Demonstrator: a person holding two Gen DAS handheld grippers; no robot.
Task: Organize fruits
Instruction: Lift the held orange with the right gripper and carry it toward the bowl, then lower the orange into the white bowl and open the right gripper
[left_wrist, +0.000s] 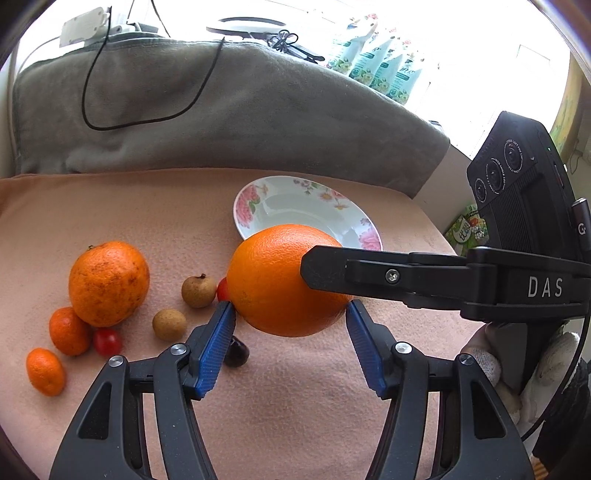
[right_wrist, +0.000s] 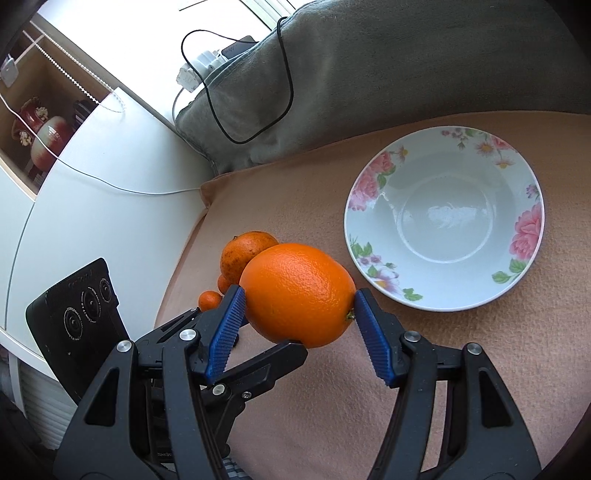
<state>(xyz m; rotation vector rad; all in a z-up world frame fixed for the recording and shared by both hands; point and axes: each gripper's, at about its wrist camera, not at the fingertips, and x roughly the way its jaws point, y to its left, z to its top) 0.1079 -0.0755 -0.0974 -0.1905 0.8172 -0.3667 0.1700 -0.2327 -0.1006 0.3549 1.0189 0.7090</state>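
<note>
Both tongs, the left gripper (left_wrist: 290, 308) and right gripper (right_wrist: 299, 301), pinch one big orange (left_wrist: 284, 280) aloft just short of the empty floral bowl (right_wrist: 532, 206), other fruits still on the cloth (left_wrist: 332, 387).

bright orange orange (right_wrist: 299, 293); pink-flowered white bowl (right_wrist: 373, 177)
</note>
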